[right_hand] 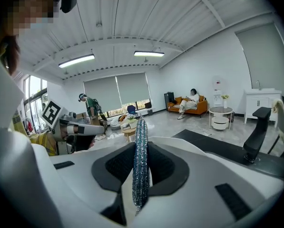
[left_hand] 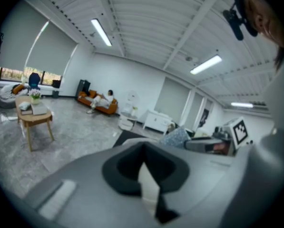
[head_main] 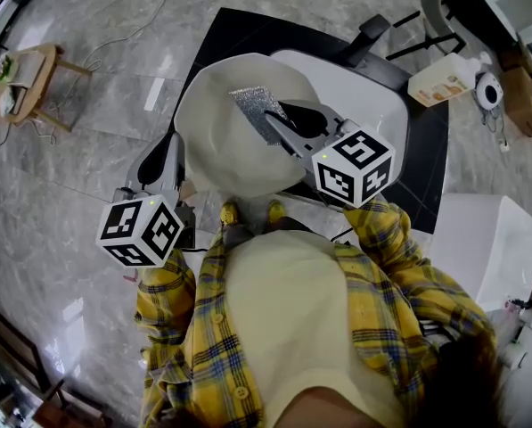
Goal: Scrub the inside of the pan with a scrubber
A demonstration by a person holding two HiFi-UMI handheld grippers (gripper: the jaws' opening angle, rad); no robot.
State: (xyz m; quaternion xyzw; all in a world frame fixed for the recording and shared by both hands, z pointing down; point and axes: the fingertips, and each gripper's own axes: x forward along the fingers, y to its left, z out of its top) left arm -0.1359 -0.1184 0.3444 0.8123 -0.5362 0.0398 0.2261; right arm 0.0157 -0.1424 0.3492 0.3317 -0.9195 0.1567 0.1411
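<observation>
A person in a yellow plaid shirt (head_main: 381, 283), seen from above, holds a cream pan (head_main: 225, 141) over a white table (head_main: 364, 96) that stands on a black mat (head_main: 239, 29); the pan hides much of the table. The right gripper (head_main: 279, 119) reaches in from the right, its jaws clamped on a flat, glittery silver scrubber (head_main: 255, 107) that lies over the upper part of the pan's inside. Whether the scrubber actually presses on the surface is hard to tell. In the right gripper view the scrubber (right_hand: 141, 160) shows edge-on as a sparkling strip pinched between the jaws. The left gripper (head_main: 163, 163) sits at the pan's left edge, where the rim hides its jaw tips. The left gripper view shows the jaws closed on a thin cream strip of the pan (left_hand: 149, 182), blurred and cut off below. No handle can be made out.
</observation>
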